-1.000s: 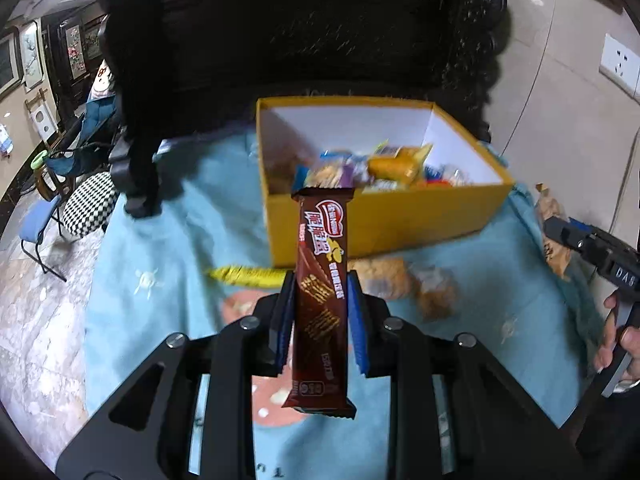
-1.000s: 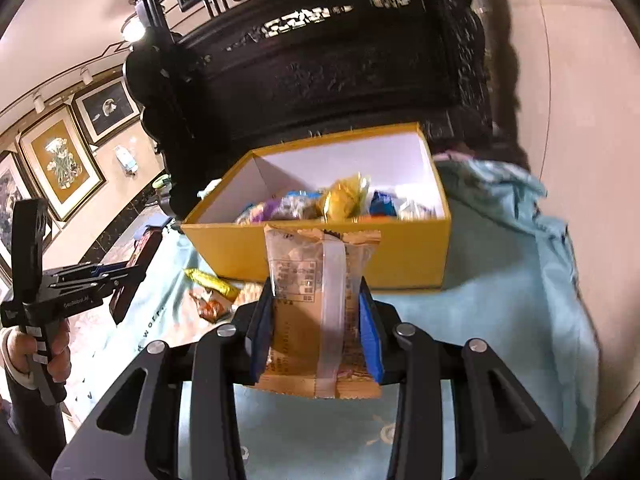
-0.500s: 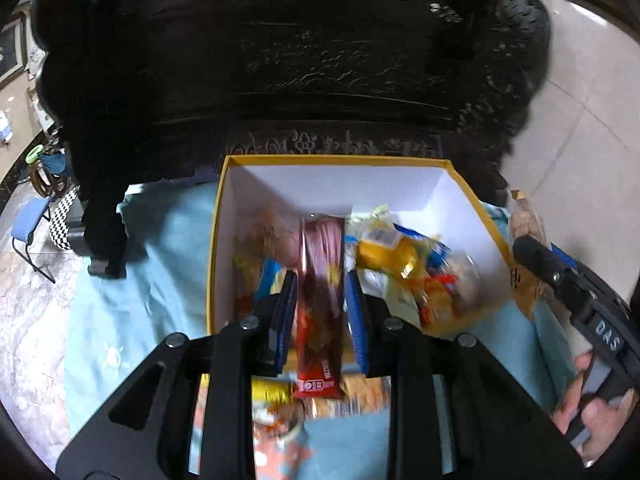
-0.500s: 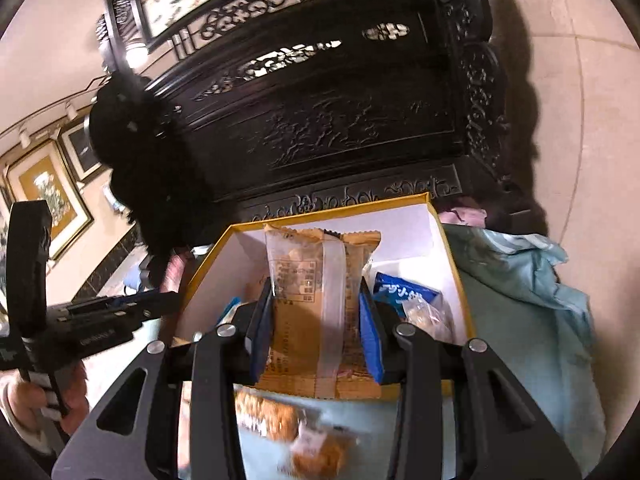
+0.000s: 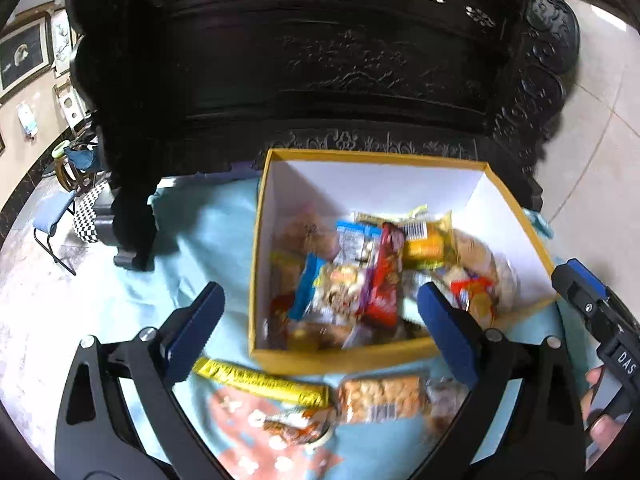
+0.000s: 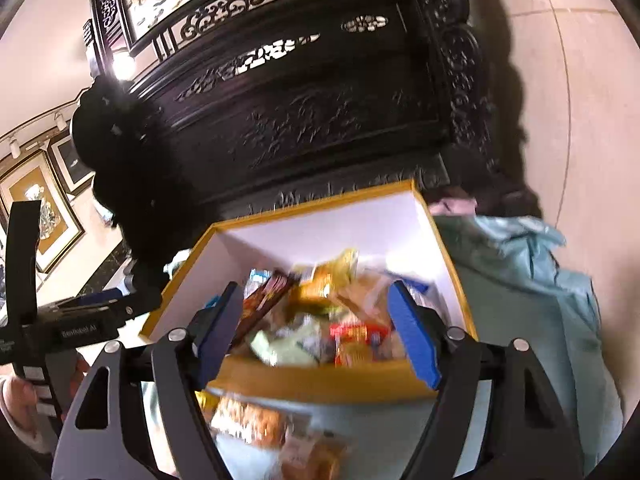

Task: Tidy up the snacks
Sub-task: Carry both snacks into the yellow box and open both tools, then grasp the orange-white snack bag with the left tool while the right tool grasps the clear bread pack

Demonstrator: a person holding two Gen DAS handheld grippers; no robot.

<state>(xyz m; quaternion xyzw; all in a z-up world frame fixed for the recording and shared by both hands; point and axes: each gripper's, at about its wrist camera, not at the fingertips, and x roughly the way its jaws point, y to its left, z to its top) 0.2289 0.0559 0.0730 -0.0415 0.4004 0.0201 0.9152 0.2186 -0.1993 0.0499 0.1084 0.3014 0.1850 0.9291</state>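
Two sets of jaws, both opening and both empty: your left gripper is spread very wide, your right gripper a bit less, with nothing pressed between the pads of either. Both hang over the near wall of the yellow box, pointing down into it. The brown-red wafer bar now lies inside the box on the pile, long axis running near to far. A second ago it stood upright, clamped in your left jaws, out in front of the box. The tan biscuit pack your right jaws held then is gone from them too; it is probably in the blurred heap, I cannot pick it out.

Next targets sit on the desk, just near of the box wall: gold bar, long axis left-right, and a biscuit pack just right of it. Both lie below and between your left jaws, so that hand looks nearer. The blue cloth covers the desk.
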